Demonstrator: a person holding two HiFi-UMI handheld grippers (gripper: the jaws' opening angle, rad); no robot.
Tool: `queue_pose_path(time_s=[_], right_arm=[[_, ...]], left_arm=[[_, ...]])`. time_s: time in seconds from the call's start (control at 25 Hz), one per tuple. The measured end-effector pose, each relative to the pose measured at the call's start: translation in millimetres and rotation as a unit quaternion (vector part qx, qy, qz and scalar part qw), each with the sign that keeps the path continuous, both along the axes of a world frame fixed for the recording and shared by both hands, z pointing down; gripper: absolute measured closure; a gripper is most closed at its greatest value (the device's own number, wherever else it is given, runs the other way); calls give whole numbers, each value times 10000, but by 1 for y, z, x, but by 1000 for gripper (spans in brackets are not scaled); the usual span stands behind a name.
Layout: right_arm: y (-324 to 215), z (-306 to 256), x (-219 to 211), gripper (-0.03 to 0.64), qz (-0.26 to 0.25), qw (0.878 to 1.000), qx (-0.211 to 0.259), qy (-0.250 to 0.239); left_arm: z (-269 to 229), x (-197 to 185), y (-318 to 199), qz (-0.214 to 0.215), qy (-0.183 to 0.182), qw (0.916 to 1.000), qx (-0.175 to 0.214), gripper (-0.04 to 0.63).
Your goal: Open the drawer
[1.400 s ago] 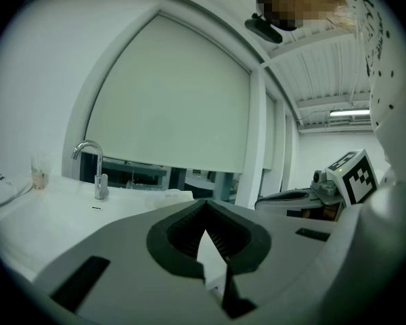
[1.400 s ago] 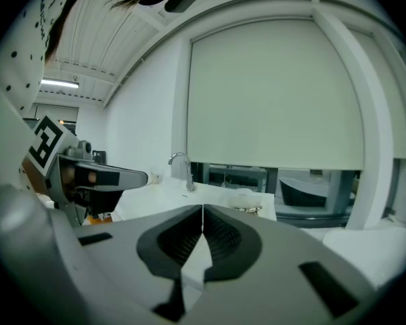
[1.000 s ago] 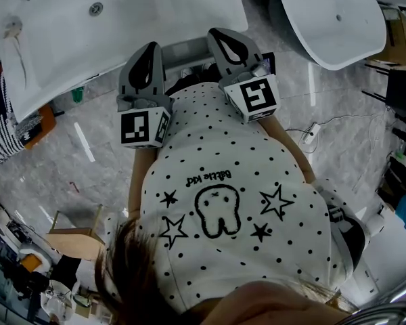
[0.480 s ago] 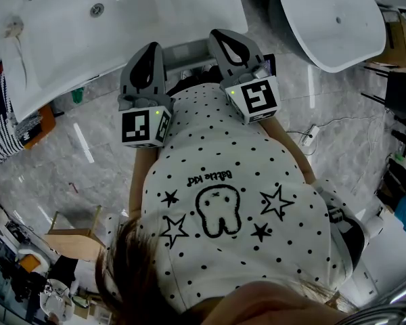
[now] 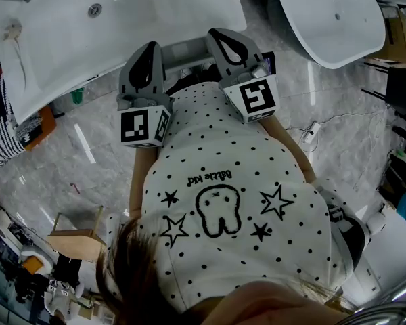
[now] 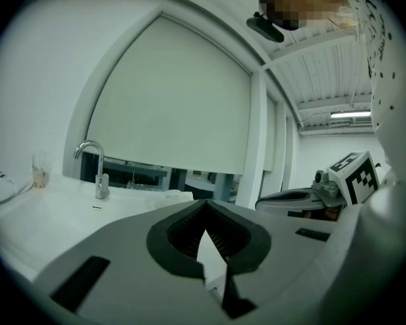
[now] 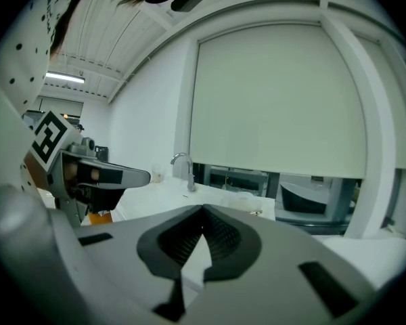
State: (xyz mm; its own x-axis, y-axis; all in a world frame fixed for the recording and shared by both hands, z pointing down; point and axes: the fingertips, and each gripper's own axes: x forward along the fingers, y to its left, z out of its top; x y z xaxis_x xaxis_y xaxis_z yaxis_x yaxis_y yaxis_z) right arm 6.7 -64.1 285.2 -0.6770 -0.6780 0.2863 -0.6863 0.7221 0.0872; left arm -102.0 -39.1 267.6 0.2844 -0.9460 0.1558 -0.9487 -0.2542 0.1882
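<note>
Evidently waiting to start, I hold the grey plastic left gripper [image 5: 147,51] and grey plastic right gripper [image 5: 224,40] clenched on nothing beside the dotted white shirt [image 5: 220,147]; the drawer appears in no view.

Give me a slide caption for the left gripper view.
Shut, empty left gripper faces a white counter with a chrome faucet.

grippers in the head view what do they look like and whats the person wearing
Both the left gripper and the right gripper are matte grey, each tapering to a claw lined with ribbed black pads around a teardrop opening. Each carries a white cube with black square markers. No cables show. The person wears a white shirt with black dots, stars and a tooth drawing.
</note>
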Motion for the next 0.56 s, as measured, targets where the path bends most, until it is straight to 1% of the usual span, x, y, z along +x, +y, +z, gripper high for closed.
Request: queue_pose_path(time_s=[0.56], right_arm=[[2, 1, -1, 603, -95, 10000, 7, 11]], left_arm=[[-1, -1, 3, -45, 54, 10000, 48, 591]])
